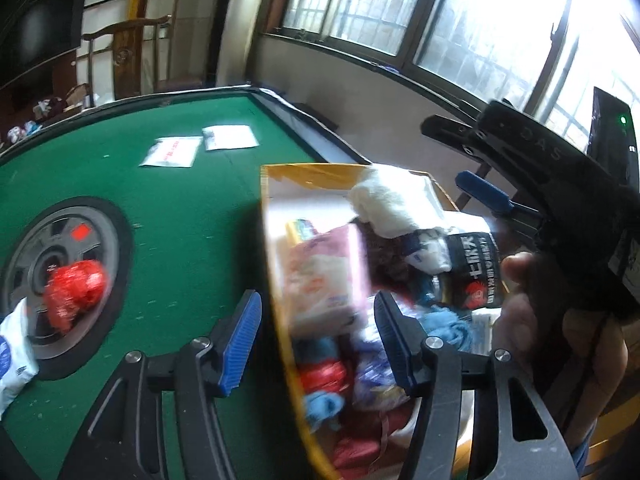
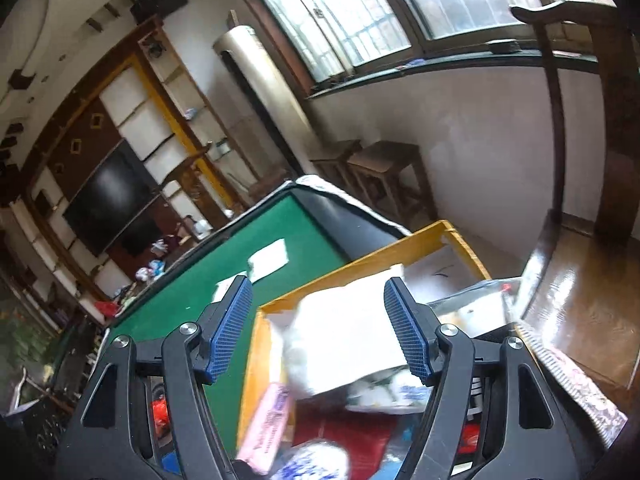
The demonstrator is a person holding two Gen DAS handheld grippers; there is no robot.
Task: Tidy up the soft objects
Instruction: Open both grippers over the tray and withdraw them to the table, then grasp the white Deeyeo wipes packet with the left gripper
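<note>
While both cams looked down toward the box, each caught things the other missed.

L gripper (image 1: 318, 340): jaws apart, nothing pinched; ribbed blue pads straddled the box's yellow rim.
R gripper (image 2: 318, 334): jaws apart, empty, above the box; in L view it showed as a black body (image 1: 532, 160) beyond the box, a hand (image 1: 560, 320) on its grip.
Box (image 1: 276, 280): yellow cardboard, open top, at table edge, crammed w/ soft goods.
Contents: pink packet (image 1: 324, 272), white fluffy bundle (image 1: 384, 200), black printed pouch (image 1: 476, 268), blue cloth (image 1: 448, 324), red items low down; blurred.
L view only: red crinkly bag (image 1: 74, 292) on the table's round centre hub (image 1: 24, 264); white packet (image 1: 12, 356) beside it; two flat white packets (image 1: 200, 148) further off.
R view only: glossy wooden chair seat (image 2: 580, 300) beside the box; TV (image 2: 112, 204) on far wall.
Table (image 1: 180, 240): green felt.
</note>
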